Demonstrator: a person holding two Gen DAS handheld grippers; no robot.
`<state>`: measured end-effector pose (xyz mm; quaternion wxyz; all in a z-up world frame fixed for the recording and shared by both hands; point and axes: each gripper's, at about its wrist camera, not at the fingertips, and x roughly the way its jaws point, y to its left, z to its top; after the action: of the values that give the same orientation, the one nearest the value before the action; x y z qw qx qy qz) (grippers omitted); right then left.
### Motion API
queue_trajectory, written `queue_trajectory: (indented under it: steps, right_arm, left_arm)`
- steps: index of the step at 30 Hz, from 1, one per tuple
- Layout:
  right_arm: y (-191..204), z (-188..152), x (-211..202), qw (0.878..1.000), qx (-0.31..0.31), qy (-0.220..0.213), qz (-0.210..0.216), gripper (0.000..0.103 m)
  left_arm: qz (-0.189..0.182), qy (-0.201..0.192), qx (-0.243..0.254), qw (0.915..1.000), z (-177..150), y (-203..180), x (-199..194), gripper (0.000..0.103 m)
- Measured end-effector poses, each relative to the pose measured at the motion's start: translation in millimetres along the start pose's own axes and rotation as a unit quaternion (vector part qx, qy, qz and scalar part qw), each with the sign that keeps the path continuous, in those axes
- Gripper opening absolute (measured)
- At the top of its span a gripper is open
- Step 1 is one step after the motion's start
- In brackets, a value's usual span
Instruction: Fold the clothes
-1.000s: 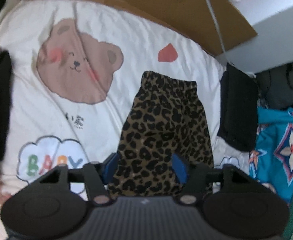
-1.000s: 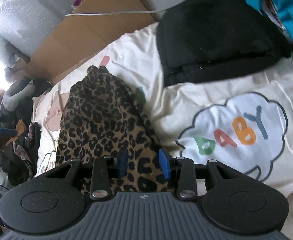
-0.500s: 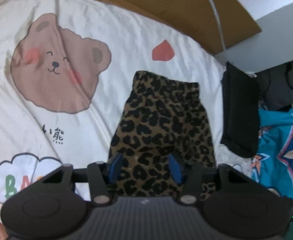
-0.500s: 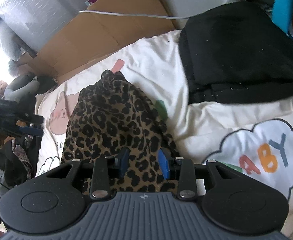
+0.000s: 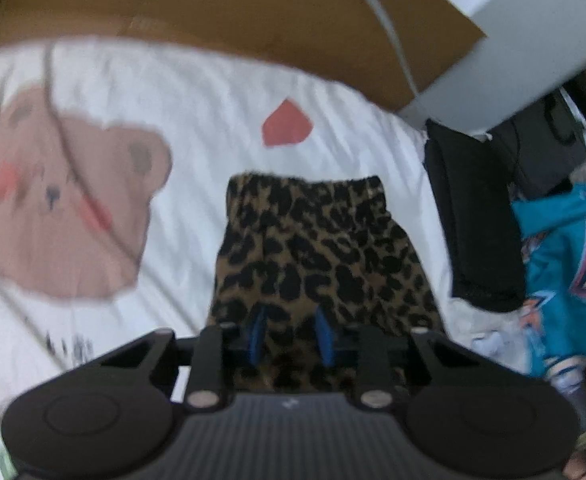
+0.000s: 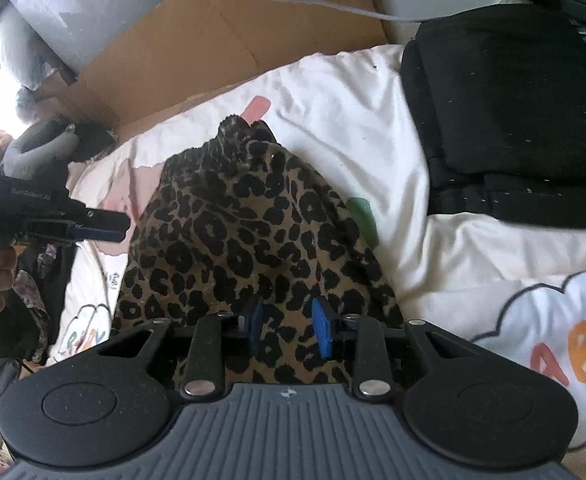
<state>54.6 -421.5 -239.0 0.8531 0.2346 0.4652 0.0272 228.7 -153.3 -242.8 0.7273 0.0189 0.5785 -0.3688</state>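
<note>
The leopard-print shorts [image 5: 317, 264] lie between both your grippers' narrowing blue pads: left gripper [image 5: 291, 338] and right gripper [image 6: 287, 326] are closing, grip unclear.

A bed's white bedspread [image 6: 333, 92], printed with a bear and a "BABY" cloud, carries leopard-print shorts [image 6: 245, 240] at centre, with a folded black garment [image 6: 513, 120] lying well to their right.

"GenRobot.AI" stands on the left hand-held gripper [image 6: 107, 232]; the white bedsheet [image 6: 345, 92] shows "ABY".
</note>
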Motion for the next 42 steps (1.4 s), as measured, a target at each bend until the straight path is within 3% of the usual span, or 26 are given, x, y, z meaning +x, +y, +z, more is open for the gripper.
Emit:
queue_trajectory:
  steps: [2,5,7,10,19,25,29,35,38,42]
  right_arm:
    - [-0.6,0.0,11.2,1.000,-0.005,0.004,-0.010,0.032]
    - [-7.7,-1.8,23.8,0.999,-0.003,0.015,-0.042,0.031]
    - [-15.2,-2.3,27.9,0.998,0.008,0.019,-0.053,0.021]
    - [-17.8,-2.0,25.6,0.998,0.008,0.018,-0.060,0.020]
    - [-0.1,9.7,13.9,0.999,-0.011,-0.003,-0.045,0.023]
    - [29.3,26.3,29.2,0.999,-0.041,-0.017,-0.023,0.023]
    - [45.0,38.6,44.4,0.998,-0.064,-0.026,-0.013,0.023]
    - [44.1,57.9,73.5,0.996,-0.082,-0.021,-0.031,0.025]
    - [41.0,64.4,88.5,0.995,-0.094,-0.012,-0.036,0.032]
    - [38.8,71.3,98.4,0.994,-0.099,-0.017,-0.050,0.029]
  left_arm:
    - [0.011,-0.007,0.035,0.9993,-5.2,-3.4,11.6,0.029]
    - [0.032,-0.003,0.037,0.9988,-7.8,6.2,28.5,0.028]
    - [0.047,-0.001,0.035,0.9983,-6.9,13.8,37.1,0.026]
    - [0.060,-0.005,0.047,0.9971,-4.8,19.1,40.2,0.025]
    - [0.006,-0.045,0.051,0.9976,4.2,20.6,5.9,0.024]
    - [-0.015,-0.050,0.075,0.9958,3.6,-0.5,13.6,0.024]
    - [-0.033,-0.076,0.090,0.9925,4.0,-10.5,20.3,0.024]
    - [-0.024,-0.057,0.091,0.9939,0.1,-6.2,47.3,0.025]
    - [-0.021,-0.049,0.086,0.9948,-2.3,-1.5,57.5,0.024]
    - [-0.006,-0.056,0.103,0.9931,-3.2,-3.2,60.2,0.020]
